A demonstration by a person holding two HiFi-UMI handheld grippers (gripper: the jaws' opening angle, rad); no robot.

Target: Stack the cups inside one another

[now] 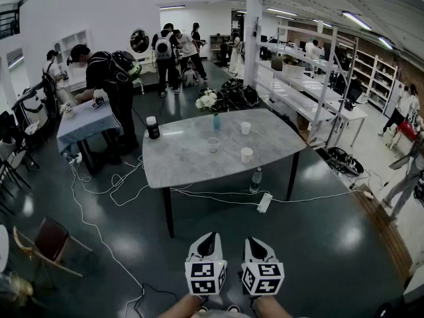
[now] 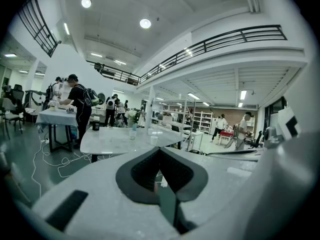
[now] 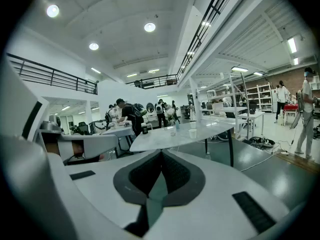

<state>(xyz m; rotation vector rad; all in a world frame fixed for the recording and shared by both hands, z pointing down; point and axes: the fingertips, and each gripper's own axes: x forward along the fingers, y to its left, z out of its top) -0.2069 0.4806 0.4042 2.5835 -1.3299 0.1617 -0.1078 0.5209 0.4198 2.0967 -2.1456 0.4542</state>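
Left hand-held gripper (image 1: 207,238): jaws closed tip to tip, nothing between them. Confirmed in the left gripper view (image 2: 160,149).

Right hand-held gripper (image 1: 256,242): jaws also closed and empty. The right gripper view (image 3: 161,153) shows the pads meeting.

Both are held side by side low over the floor (image 1: 318,244), pointing toward the counter (image 1: 179,161) and well apart from its near edge.

Cups, all upright on the counter, none nested:
- far white cup (image 1: 246,128), near the far edge, right of centre
- clear cup (image 1: 212,144), about mid-counter
- near white cup (image 1: 246,154), toward the right edge, closest to the near edge

The three stand apart from one another.

Other items:
- dark jar (image 1: 153,127) at the far left corner
- blue bottle (image 1: 216,121) at the far edge
- plastic bottle (image 1: 256,179) and power strip (image 1: 264,203) on the floor under the near edge
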